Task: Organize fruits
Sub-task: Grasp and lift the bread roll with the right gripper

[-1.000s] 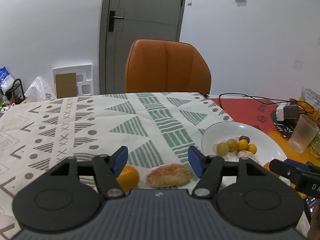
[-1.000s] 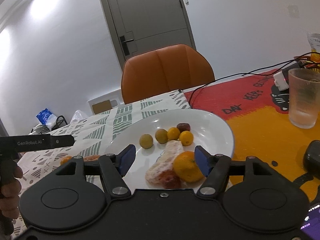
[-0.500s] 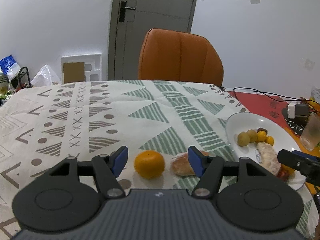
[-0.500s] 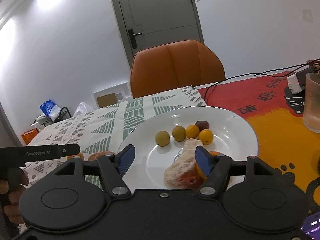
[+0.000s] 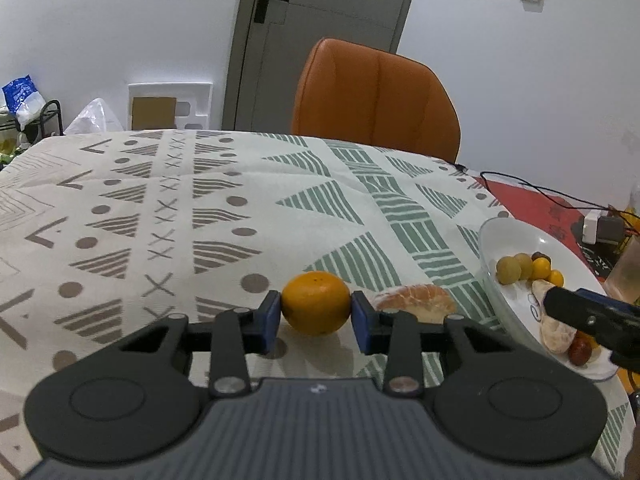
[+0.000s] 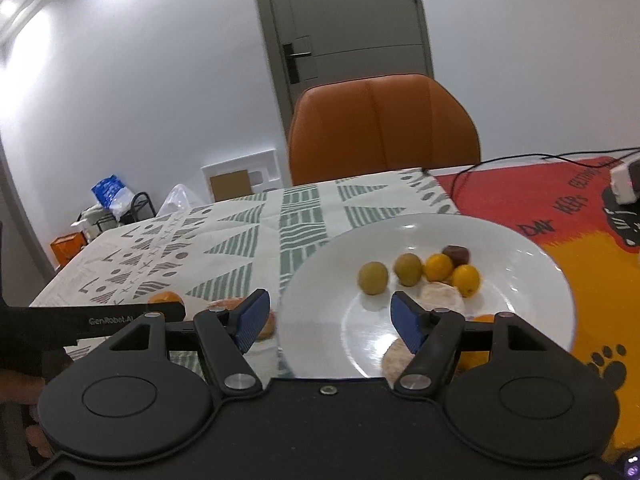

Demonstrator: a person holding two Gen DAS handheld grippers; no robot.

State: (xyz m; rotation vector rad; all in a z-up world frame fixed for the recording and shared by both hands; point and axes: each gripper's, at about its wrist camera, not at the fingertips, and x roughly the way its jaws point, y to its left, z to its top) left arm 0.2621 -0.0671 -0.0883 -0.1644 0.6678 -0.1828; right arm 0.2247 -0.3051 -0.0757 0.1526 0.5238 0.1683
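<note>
Now, in my left wrist view, my left gripper [image 5: 316, 316] has just been closing, and the orange [image 5: 316, 303] that sat loose between the wide blue pads half a second ago is pinched between them, each pad touching a side of the fruit. It rests on the patterned cloth of the bench [image 5: 168, 216], right at the centre of my view. At about three o'clock from it, just beside the right pad, lies a peeled citrus piece [image 5: 416, 306], untouched. Further toward three o'clock sits the white plate [image 5: 490, 240] with its small round fruits [image 5: 526, 268], and the dark nose of my right gripper [image 5: 588, 316] reaches over its near side. I judge the grasp is made, so lifting the orange and carrying it to the plate comes next.

In my right wrist view, my right gripper [image 6: 328, 318] stands wide with nothing between its pads, hovering over the plate's [image 6: 532, 264] near-left rim. The view has slid leftward since a second ago: the peeled piece and orange already on the plate now sit at about five o'clock, partly hidden behind the right pad. At nine o'clock I see my left gripper's body and a sliver of the orange beyond it. The plate has bare room at its centre for the incoming fruit.
</note>
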